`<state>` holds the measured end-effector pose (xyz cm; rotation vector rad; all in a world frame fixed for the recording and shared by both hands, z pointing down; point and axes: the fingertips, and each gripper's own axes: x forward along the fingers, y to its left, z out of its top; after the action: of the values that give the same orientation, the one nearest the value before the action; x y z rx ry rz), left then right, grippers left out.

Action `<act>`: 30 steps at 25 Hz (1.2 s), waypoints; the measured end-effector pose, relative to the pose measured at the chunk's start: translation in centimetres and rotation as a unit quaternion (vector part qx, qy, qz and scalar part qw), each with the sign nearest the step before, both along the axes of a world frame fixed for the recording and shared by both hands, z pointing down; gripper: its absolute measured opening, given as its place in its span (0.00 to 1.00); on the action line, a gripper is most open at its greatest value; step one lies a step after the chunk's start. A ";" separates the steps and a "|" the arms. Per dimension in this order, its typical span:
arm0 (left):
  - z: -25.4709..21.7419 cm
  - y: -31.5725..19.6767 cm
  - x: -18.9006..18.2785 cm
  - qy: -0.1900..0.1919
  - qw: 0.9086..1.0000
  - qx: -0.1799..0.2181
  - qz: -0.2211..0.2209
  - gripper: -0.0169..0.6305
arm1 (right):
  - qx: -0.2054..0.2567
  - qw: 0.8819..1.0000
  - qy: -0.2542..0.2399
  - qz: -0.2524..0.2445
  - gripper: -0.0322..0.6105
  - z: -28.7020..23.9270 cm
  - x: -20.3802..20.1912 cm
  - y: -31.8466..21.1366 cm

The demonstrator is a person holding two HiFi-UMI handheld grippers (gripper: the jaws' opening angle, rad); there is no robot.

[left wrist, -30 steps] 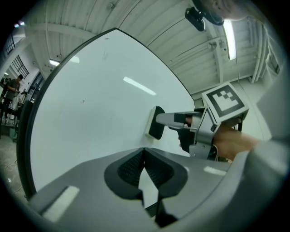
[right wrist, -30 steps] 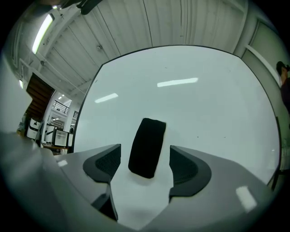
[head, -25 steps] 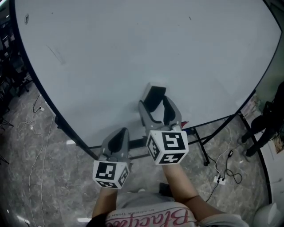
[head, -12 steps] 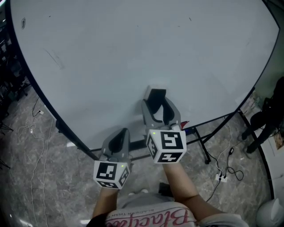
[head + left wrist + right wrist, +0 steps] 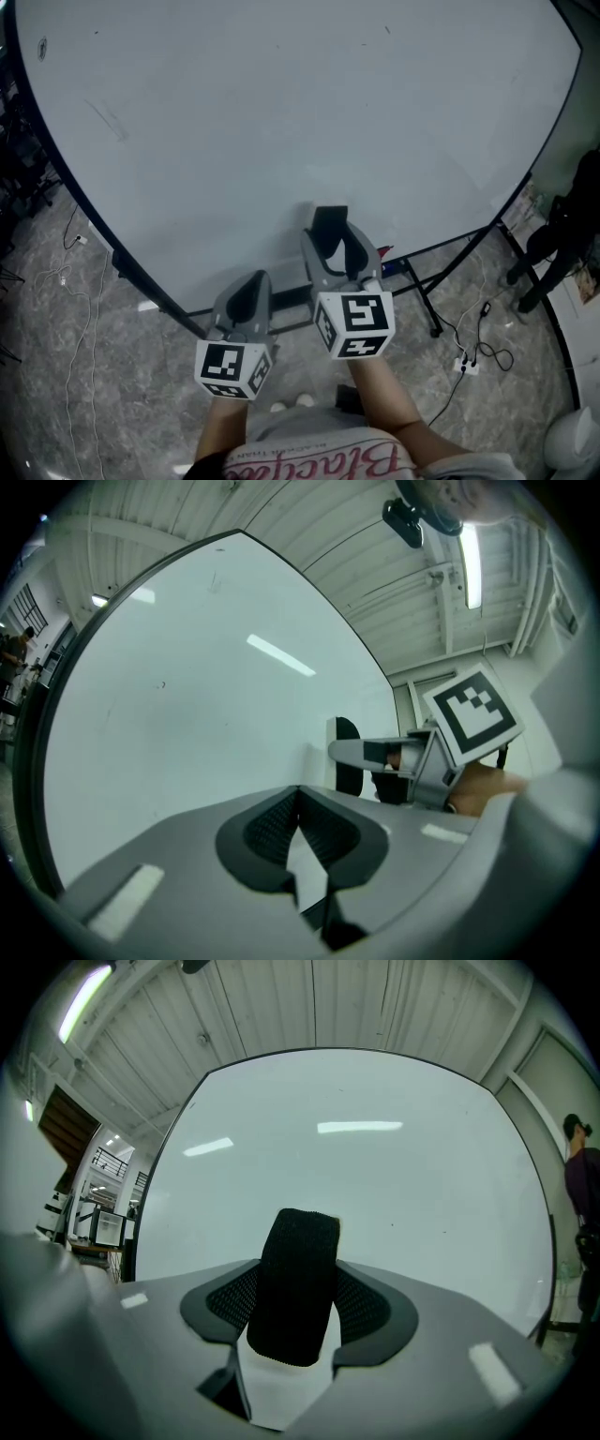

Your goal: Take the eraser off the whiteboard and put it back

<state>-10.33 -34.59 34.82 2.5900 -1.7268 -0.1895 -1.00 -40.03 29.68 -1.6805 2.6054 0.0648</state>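
The big whiteboard fills the head view. The eraser, black felt on a white body, is low on the board's face, between the jaws of my right gripper. In the right gripper view both pads press on the eraser; the jaws have just been closing on it. The left gripper view shows the eraser close against the board; whether it touches I cannot tell. My left gripper hangs lower left of the right one, shut and empty, its tips near the board's bottom edge.
The board's stand legs reach out over the grey floor at the lower right. A power strip with cables lies past them, and a person in dark clothes stands at the right edge. More cables trail on the left.
My right gripper has sunk down the board toward its bottom edge, and its jaws have drawn in on the eraser. The left gripper has stayed where it was.
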 end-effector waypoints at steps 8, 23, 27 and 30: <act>0.2 0.9 1.5 -0.003 1.000 -0.002 0.016 0.03 | 0.012 0.999 0.018 -0.037 0.43 1.5 0.5 3.6; -0.2 1.7 1.8 -0.023 0.999 0.009 0.023 0.02 | 0.071 0.995 0.005 -0.075 0.43 1.4 0.5 8.4; -0.4 1.5 1.6 -0.013 1.000 0.010 0.024 0.03 | 0.072 0.995 0.006 -0.072 0.43 1.4 0.5 8.1; -0.4 1.4 1.5 -0.014 1.000 0.009 0.025 0.03 | 0.074 0.995 0.007 -0.072 0.43 1.2 0.3 8.0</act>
<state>-8.88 -33.23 34.38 2.6580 -1.6753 -0.1689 -0.67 -32.07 30.87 -1.4450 2.6491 0.2592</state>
